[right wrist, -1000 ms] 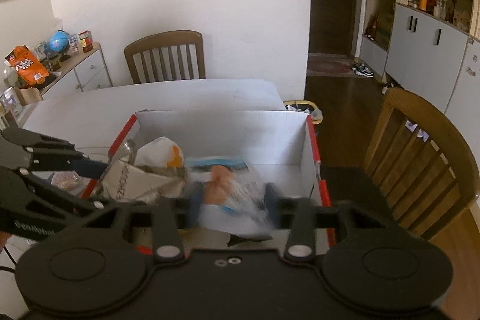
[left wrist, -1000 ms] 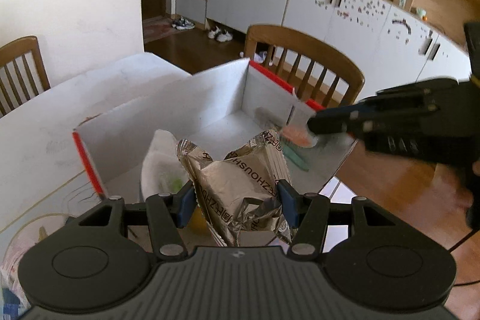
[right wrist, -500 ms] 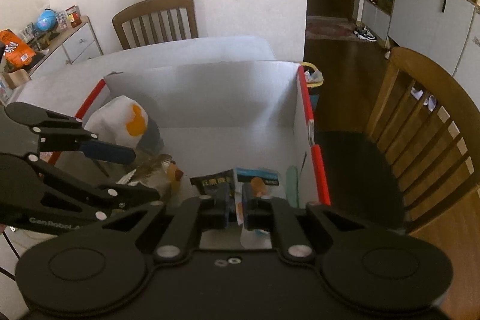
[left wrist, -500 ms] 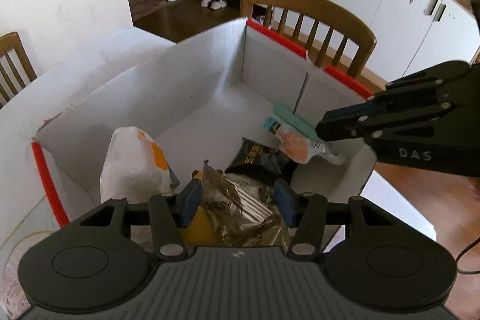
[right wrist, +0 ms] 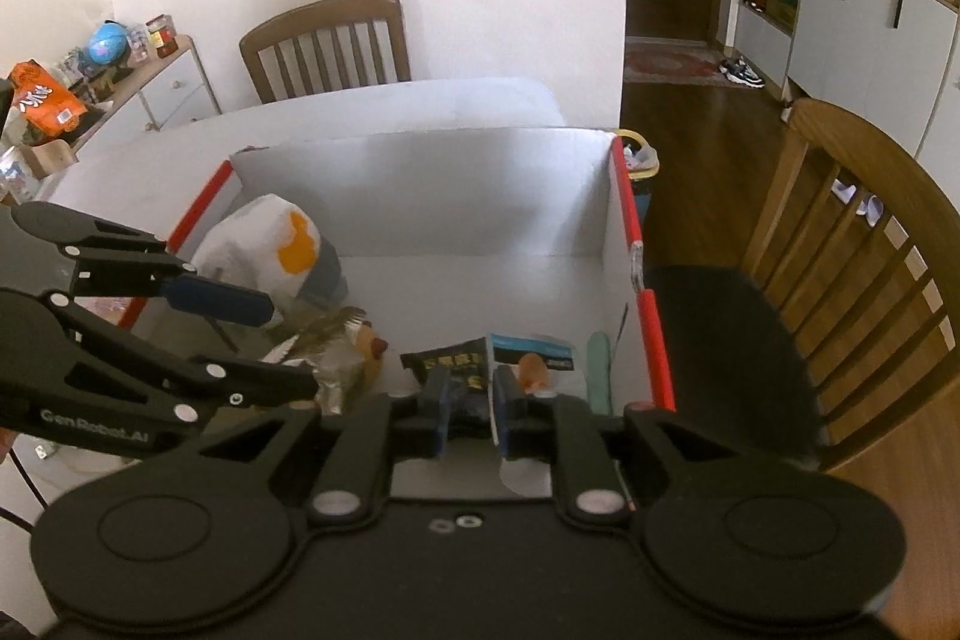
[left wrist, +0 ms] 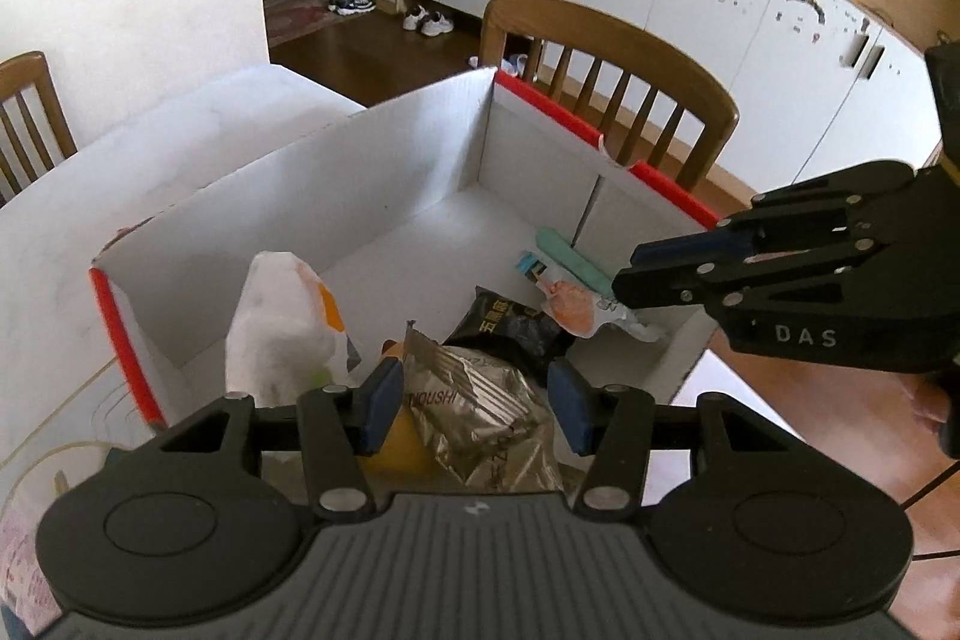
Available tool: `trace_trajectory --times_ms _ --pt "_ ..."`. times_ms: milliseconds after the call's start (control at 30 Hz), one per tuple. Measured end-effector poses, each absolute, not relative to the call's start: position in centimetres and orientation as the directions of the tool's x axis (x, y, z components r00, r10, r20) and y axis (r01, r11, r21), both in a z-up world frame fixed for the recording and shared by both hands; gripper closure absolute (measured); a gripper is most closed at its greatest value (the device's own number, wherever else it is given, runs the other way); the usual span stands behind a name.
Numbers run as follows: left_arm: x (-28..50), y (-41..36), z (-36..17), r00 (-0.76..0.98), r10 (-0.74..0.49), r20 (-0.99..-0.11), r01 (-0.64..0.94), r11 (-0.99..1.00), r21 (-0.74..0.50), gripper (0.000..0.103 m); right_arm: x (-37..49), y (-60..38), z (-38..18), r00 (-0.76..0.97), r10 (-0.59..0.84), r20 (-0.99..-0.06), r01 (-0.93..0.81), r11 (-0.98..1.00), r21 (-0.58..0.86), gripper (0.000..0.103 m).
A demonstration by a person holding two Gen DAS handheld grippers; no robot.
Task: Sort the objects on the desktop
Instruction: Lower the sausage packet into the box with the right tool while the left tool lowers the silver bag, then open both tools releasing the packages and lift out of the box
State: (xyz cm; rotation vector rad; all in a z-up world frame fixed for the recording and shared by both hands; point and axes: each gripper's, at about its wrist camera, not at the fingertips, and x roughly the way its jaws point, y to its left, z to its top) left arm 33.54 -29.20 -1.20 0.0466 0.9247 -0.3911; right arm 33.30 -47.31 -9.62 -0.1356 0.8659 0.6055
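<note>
Over the box (left wrist: 372,172), the left gripper (left wrist: 474,403) clamps the foil packet (left wrist: 480,412) for dropping in, while the right gripper (right wrist: 471,406) is opening to release the clear packet (right wrist: 534,364).

Crinkled shiny foil packet (left wrist: 480,409)

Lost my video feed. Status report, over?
Left gripper over the box, silver foil packet between its jaws. Right gripper opening, its clear snack packet landing in the box. Nothing blocking.
</note>
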Motion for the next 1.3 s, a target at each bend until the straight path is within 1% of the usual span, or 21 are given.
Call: trace_trajectory --times_ms 233,333,400,433,467,567,633,667,700,967,1100,1267,1300 --pt "31.6 -28.2 0.4 0.571 -0.316 -0.758 0.328 0.934 -0.143 0.051 32.3 -46.7 -8.3 0.497 0.472 -0.728 -0.571 0.810 0.136 0.084" --pt "30.7 -27.9 0.8 0.586 -0.312 -0.748 0.312 0.939 -0.147 0.048 31.9 -46.4 -7.9 0.493 0.483 -0.723 -0.579 0.803 0.141 0.083" --pt "30.0 -27.6 1.2 0.600 -0.303 -0.740 0.298 0.943 -0.145 0.039 31.6 -46.2 -7.7 0.490 0.490 -0.721 -0.585 0.798 0.144 0.081" --pt "29.7 -27.4 1.3 0.607 -0.298 -0.736 0.290 0.946 -0.144 0.037 31.4 -46.1 -7.6 0.489 0.494 -0.719 -0.589 0.795 0.145 0.080" --pt "29.7 -27.3 1.5 0.612 -0.295 -0.734 0.283 0.948 -0.145 0.035 31.2 -46.0 -7.4 0.489 0.498 -0.716 -0.592 0.793 0.147 0.078" --pt "28.7 -26.6 2.0 0.629 -0.295 -0.719 0.265 0.951 -0.159 0.034 30.7 -45.8 -7.1 0.491 0.511 -0.706 -0.598 0.787 0.154 0.077" --pt "28.1 -26.3 2.3 0.638 -0.290 -0.714 0.257 0.953 -0.158 0.026 30.3 -45.7 -6.8 0.495 0.517 -0.698 -0.601 0.784 0.155 0.075" --pt "27.8 -26.1 2.4 0.645 -0.285 -0.709 0.251 0.955 -0.155 0.019 30.1 -45.6 -6.8 0.497 0.520 -0.695 -0.602 0.783 0.156 0.072" --pt "27.4 -25.9 2.4 0.654 -0.280 -0.703 0.245 0.957 -0.154 0.019 29.9 -45.5 -6.7 0.499 0.523 -0.691 -0.603 0.782 0.157 0.069" --pt "24.8 -23.6 2.8 0.689 -0.271 -0.672 0.206 0.962 -0.177 0.019 28.0 -44.4 -6.3 0.509 0.531 -0.678 -0.611 0.777 0.151 0.063" --pt "23.8 -22.4 2.9 0.696 -0.279 -0.661 0.203 0.960 -0.192 0.019 27.0 -43.6 -5.9 0.519 0.534 -0.667 -0.612 0.777 0.146 0.055" --pt "22.4 -20.5 2.9 0.700 -0.298 -0.649 0.208 0.954 -0.214 0.019 25.7 -42.6 -5.5 0.523 0.538 -0.661 -0.599 0.784 0.164 0.053" --pt "22.1 -20.2 3.0 0.702 -0.302 -0.645 0.212 0.953 -0.216 0.019 25.4 -42.4 -5.5 0.526 0.536 -0.660 -0.595 0.787 0.164 0.051"
